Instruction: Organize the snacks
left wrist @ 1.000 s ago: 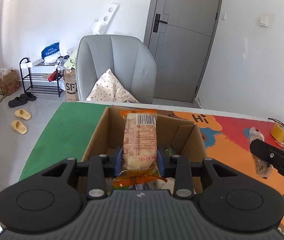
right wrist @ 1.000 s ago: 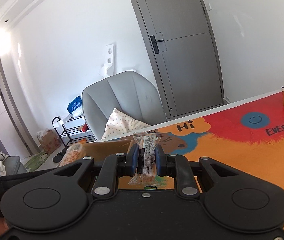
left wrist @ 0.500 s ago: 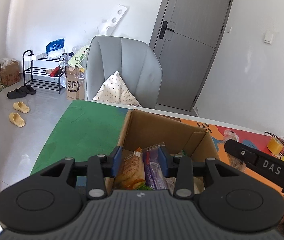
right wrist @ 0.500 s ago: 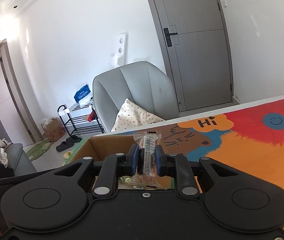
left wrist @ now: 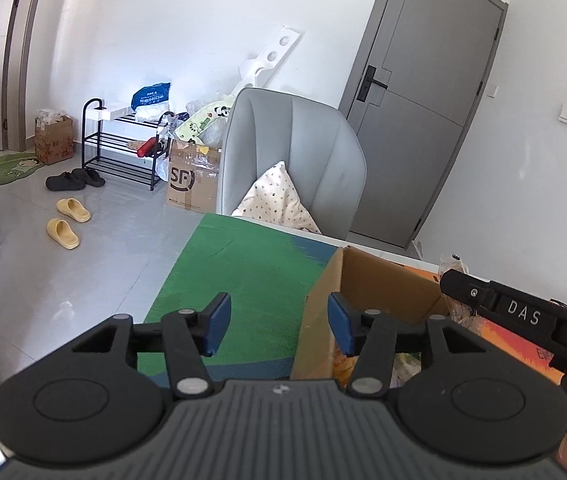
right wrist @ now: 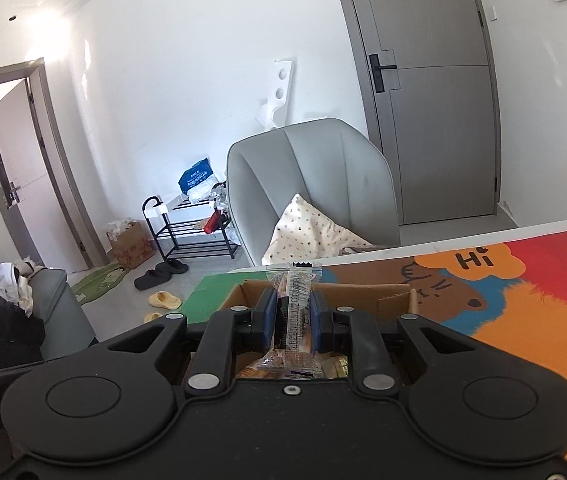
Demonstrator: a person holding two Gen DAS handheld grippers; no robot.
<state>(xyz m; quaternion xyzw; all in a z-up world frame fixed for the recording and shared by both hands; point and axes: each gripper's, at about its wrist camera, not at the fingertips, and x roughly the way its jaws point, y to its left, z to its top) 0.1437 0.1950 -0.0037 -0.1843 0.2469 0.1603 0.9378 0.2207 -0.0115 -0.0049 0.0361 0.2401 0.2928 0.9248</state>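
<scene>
An open cardboard box [left wrist: 379,280] stands on the colourful table mat; it also shows in the right wrist view [right wrist: 347,300]. My left gripper [left wrist: 279,322] is open and empty, over the box's left wall and the green part of the mat [left wrist: 243,272]. My right gripper [right wrist: 292,316] is shut on a clear-wrapped snack bar [right wrist: 295,304] and holds it above the box. The right gripper's black body [left wrist: 523,320] shows at the right of the left wrist view. Several snack packets lie in the box, mostly hidden.
A grey chair [left wrist: 295,160] with a patterned cushion [left wrist: 275,200] stands behind the table. A shoe rack [left wrist: 123,148], a cardboard carton [left wrist: 191,184] and slippers [left wrist: 67,220] are on the floor at left. The mat's orange and red part [right wrist: 523,292] lies to the right.
My left gripper let go of the orange-wrapped snack into the box, opened and moved left and back. My right gripper carried its snack bar left, over the box.
</scene>
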